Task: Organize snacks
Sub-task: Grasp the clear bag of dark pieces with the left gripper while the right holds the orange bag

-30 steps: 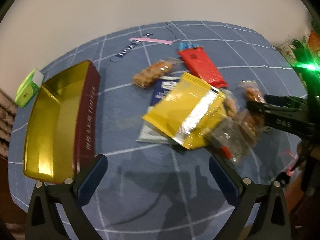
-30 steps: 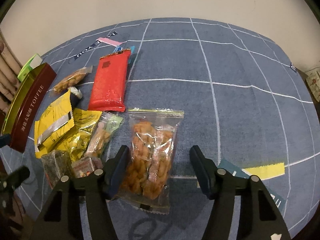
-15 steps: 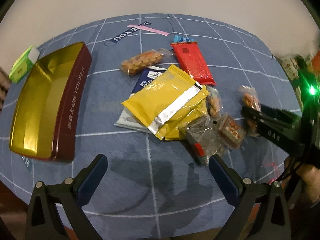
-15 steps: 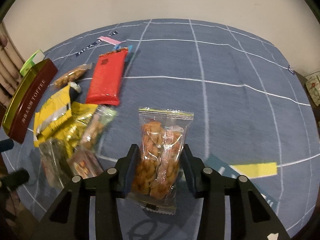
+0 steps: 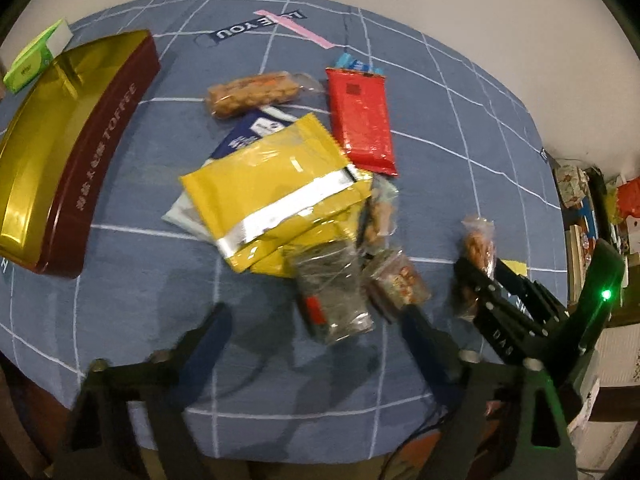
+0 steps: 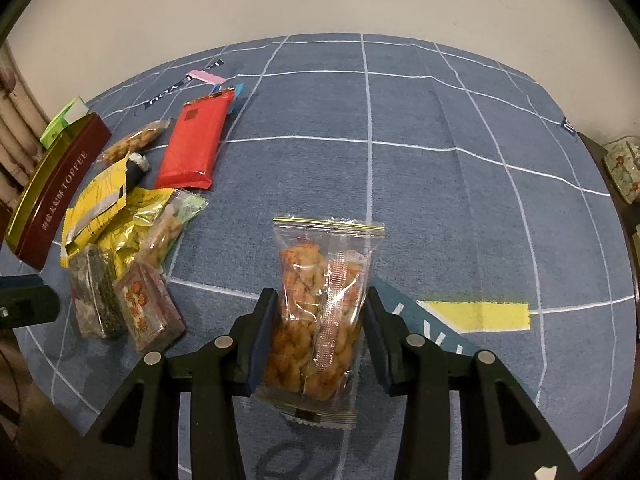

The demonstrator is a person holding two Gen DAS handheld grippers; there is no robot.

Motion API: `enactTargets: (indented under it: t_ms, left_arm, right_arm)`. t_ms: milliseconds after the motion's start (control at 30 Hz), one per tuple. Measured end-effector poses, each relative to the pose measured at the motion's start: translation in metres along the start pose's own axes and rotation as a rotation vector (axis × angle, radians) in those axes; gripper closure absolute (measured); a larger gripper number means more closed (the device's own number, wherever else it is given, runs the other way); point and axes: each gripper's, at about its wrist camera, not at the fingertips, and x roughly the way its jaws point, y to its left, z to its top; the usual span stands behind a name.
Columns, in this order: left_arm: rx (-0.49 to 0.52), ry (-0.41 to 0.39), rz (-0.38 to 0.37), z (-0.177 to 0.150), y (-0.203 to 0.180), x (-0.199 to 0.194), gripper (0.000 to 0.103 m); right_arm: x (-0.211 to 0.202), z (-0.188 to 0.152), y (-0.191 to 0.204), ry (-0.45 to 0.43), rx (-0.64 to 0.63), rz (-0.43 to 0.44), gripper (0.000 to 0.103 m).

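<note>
Between the right gripper's (image 6: 318, 340) blue pads sits a clear bag of fried twists (image 6: 320, 312), clamped at both sides, its bottom seam on the blue grid cloth (image 6: 460, 200); the left gripper (image 5: 316, 336) is closing with nothing pressed between its fingers, poised over a dark clear packet (image 5: 334, 292); beyond lie yellow pouches (image 5: 276, 192), a red bar (image 5: 362, 120) and, at far left, the open toffee tin (image 5: 52, 152).

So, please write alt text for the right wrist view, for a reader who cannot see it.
The right hand-held gripper grips a clear bag of fried snacks over a blue cloth. Left lie a heap of snack packs, a red pack and a toffee tin.
</note>
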Motion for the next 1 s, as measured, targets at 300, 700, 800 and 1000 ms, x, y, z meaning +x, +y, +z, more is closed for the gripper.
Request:
enactTargets:
  t_ms: [300,700,800,1000]
  left_arm:
    - [-0.092,0.018,0.042,0.002,-0.007,0.017,0.034]
    - [-0.056,0.022,0.049,-0.001,-0.016,0.036,0.061]
    - [-0.033,0.020,0.042,-0.002,-0.017,0.035,0.063]
    - [0.023,0.022,0.040,-0.010,-0.015,0.030,0.063]
  right_arm:
    - [0.000,-0.001,-0.004,-0.002,0.003,0.011,0.063]
    - [0.001,-0.001,-0.004,-0.003,0.009,0.015,0.063]
    - [0.001,-0.001,-0.005,-0.003,0.010,0.015,0.063]
    - [0.001,-0.001,-0.005,-0.004,0.007,0.006,0.063]
